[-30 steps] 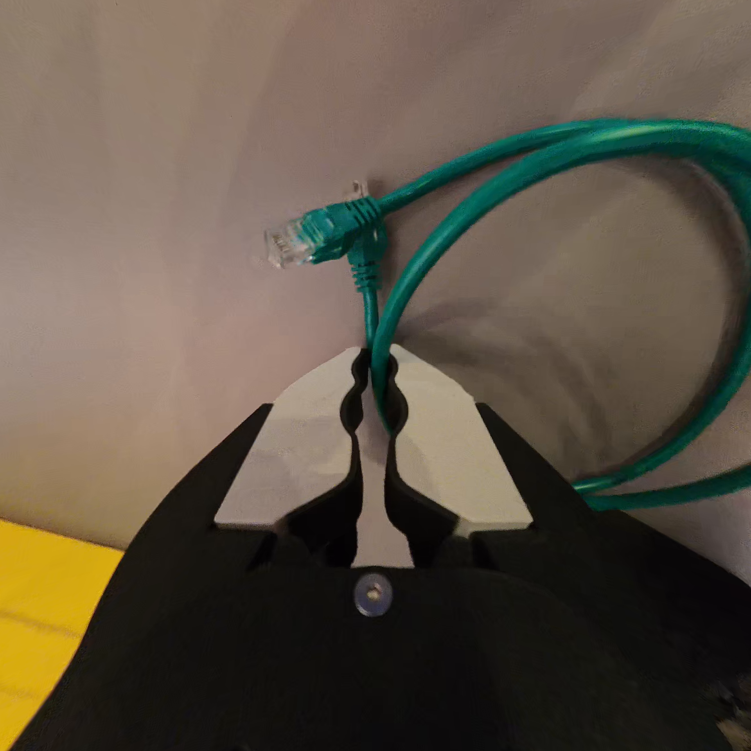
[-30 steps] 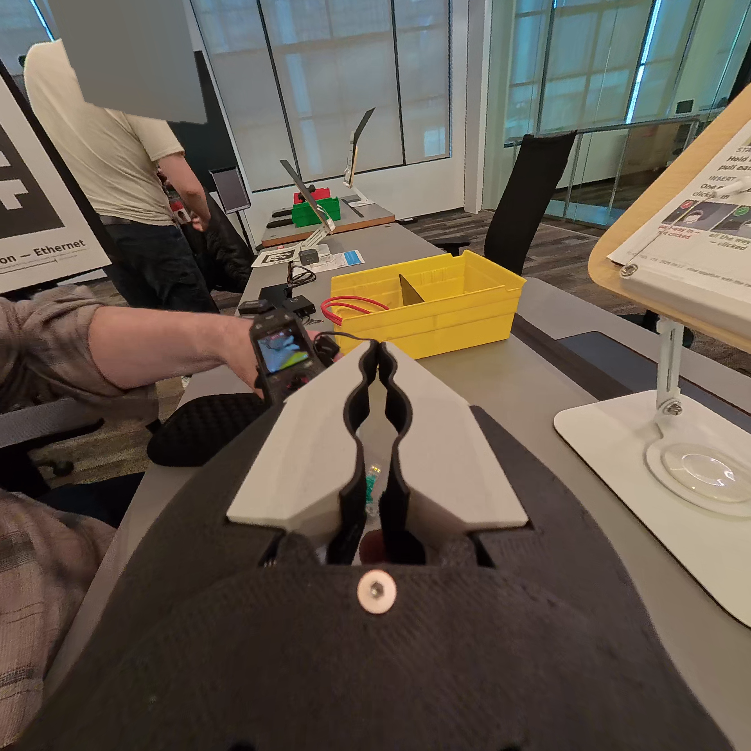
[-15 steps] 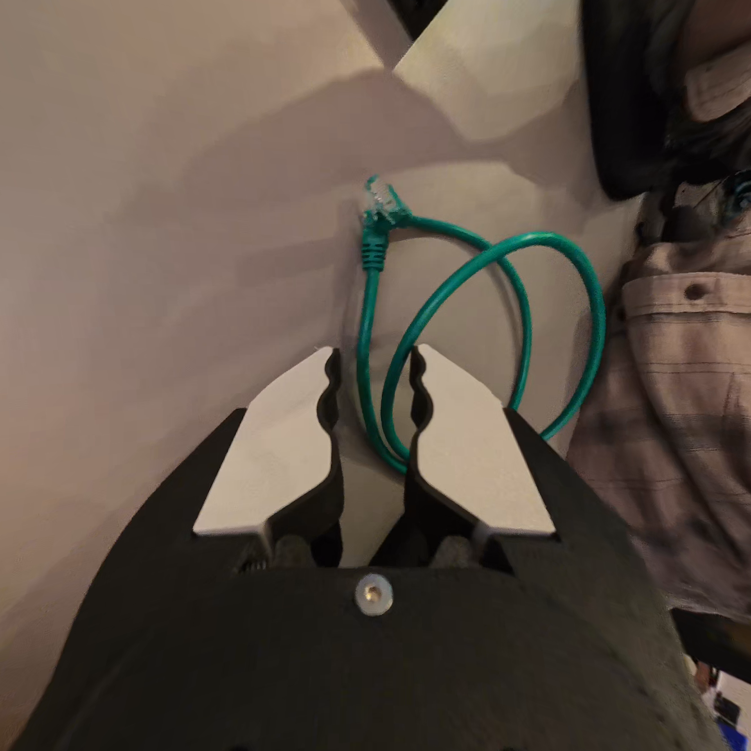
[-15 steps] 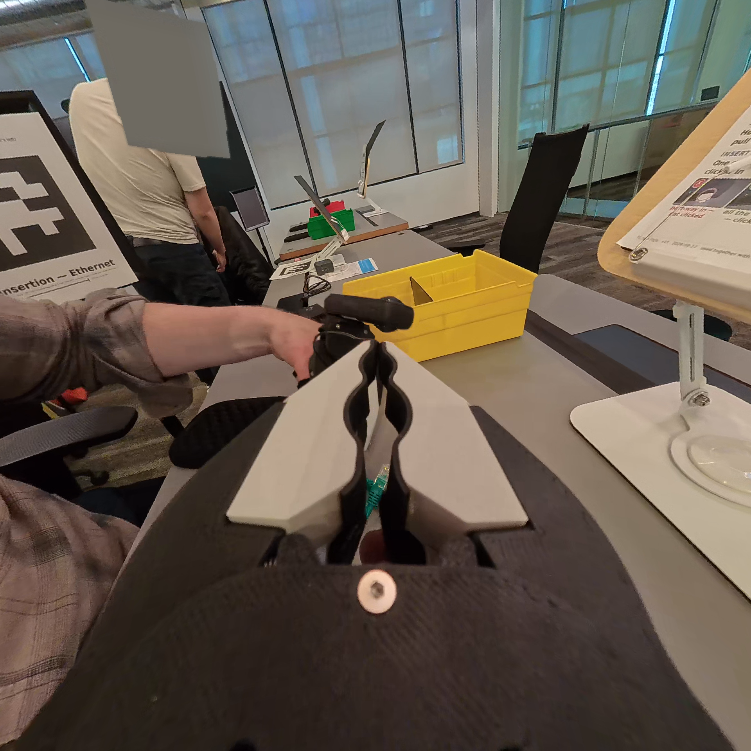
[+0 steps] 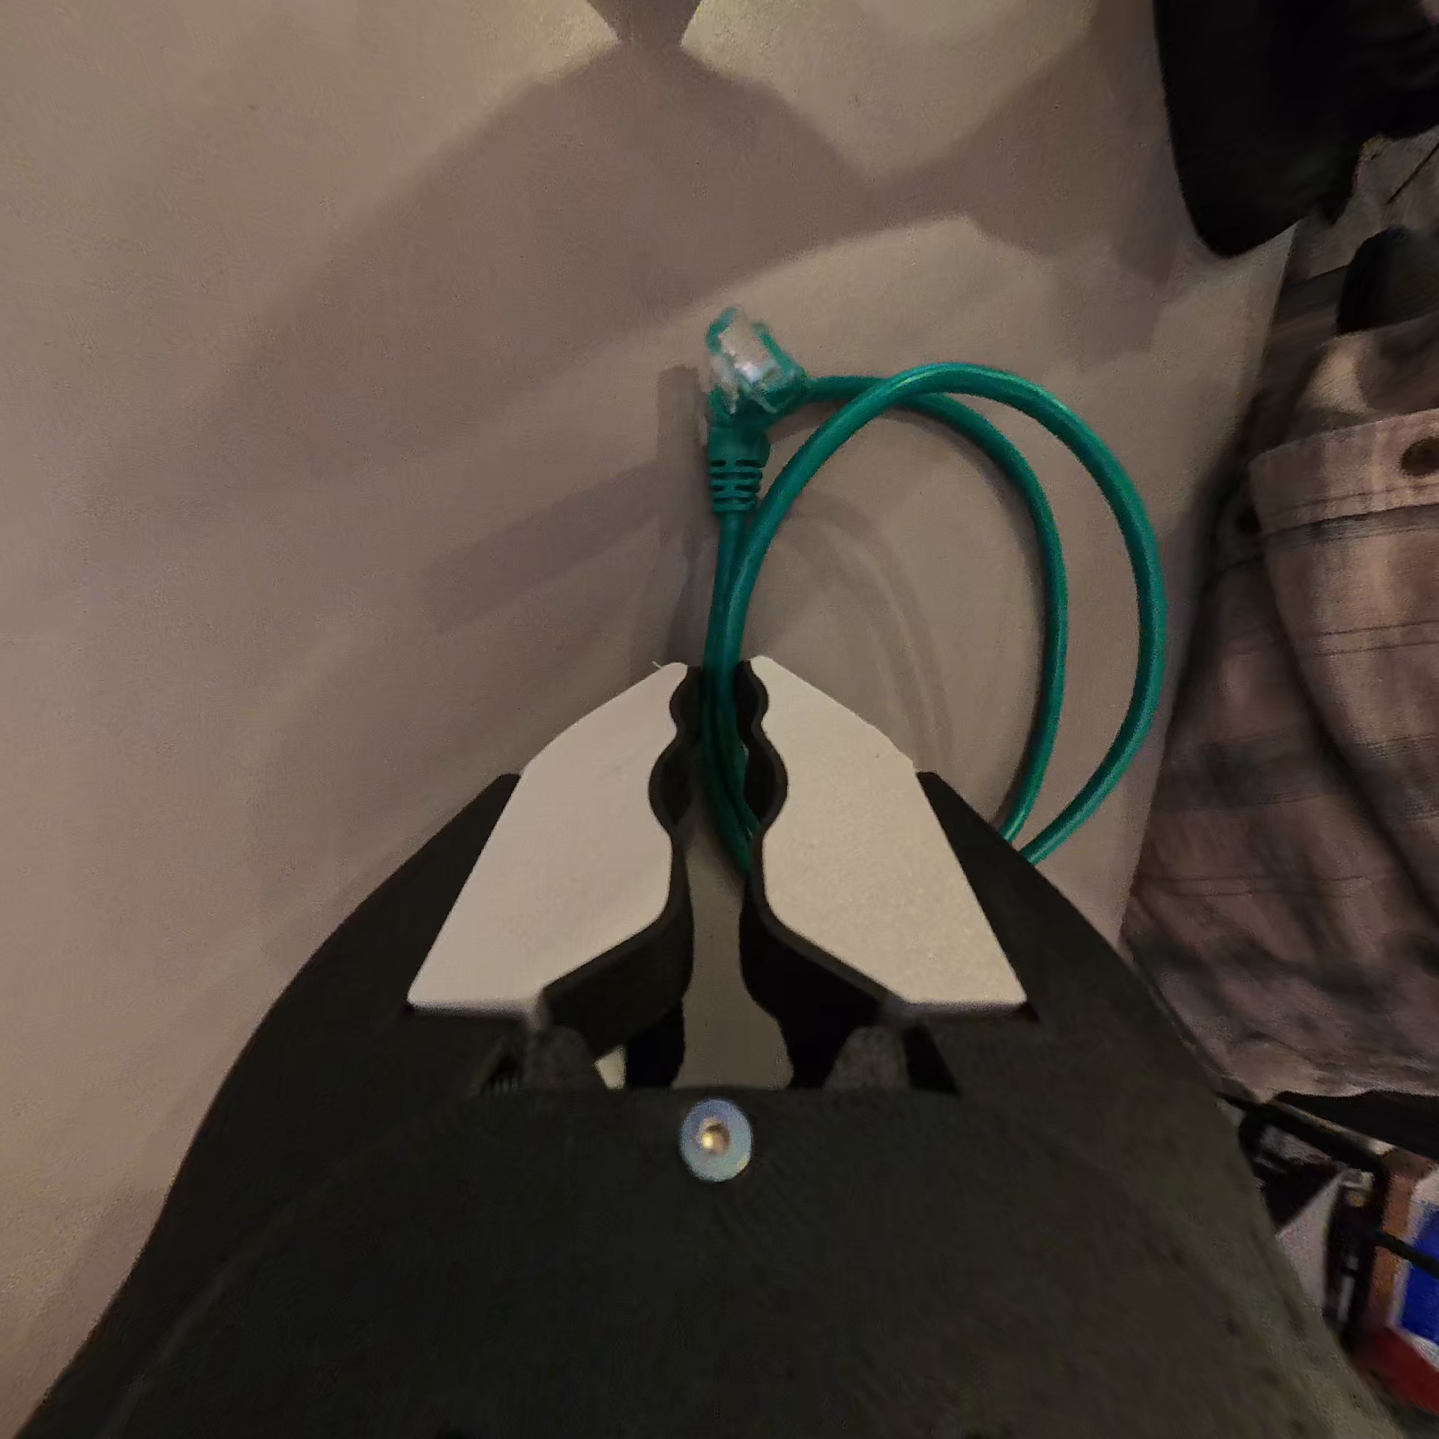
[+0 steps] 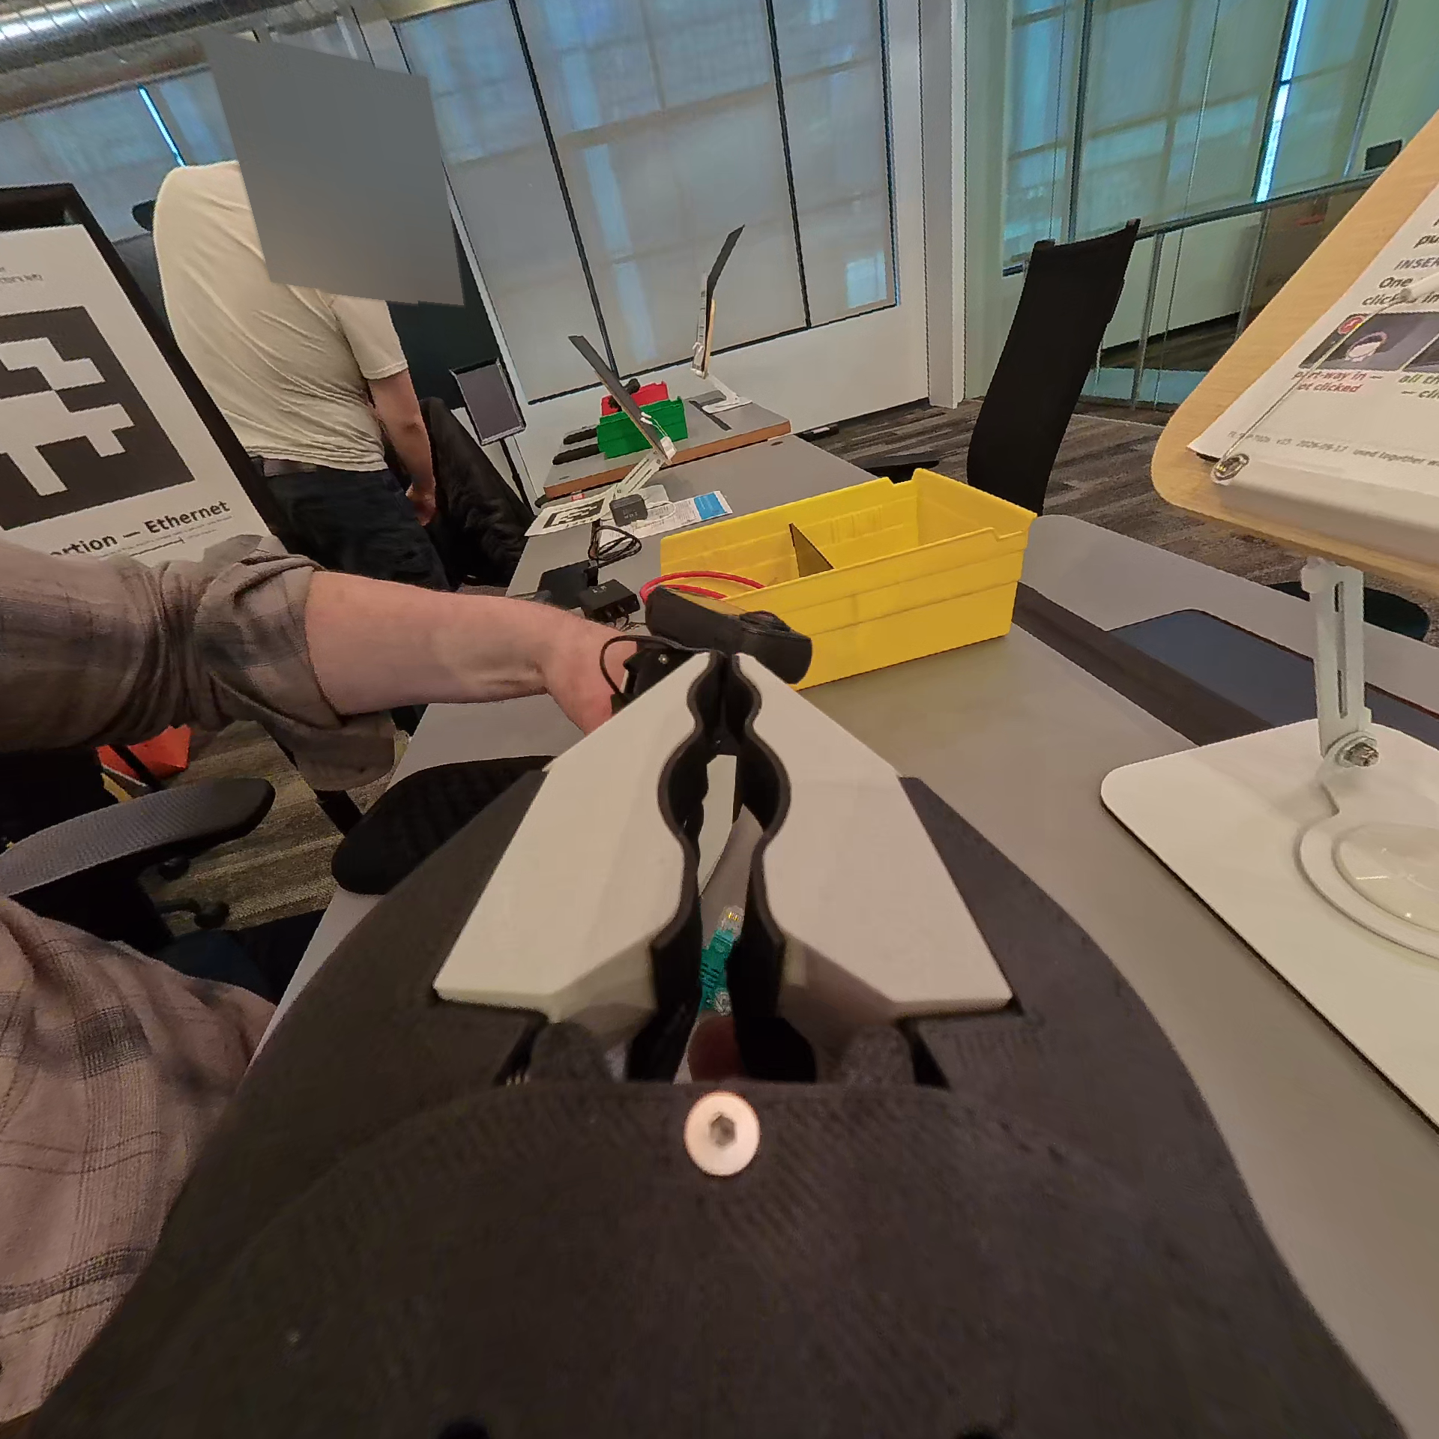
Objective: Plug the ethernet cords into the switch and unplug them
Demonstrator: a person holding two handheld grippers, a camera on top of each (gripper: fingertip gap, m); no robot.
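Left tool [image 5: 718,677] clamped on the looped green ethernet cord [image 5: 1106,545].
Right tool [image 6: 720,673] closed, tips together, above the grey surface [image 6: 973,740].

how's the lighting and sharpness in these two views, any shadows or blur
Left wrist view: dim and warm, broad soft shadows on the grey table, the green ethernet cord sharp, the plaid shirt at the right edge smeared. Right wrist view: bright daylight from the windows, the yellow bin crisp, straight lines bent by the wide lens.
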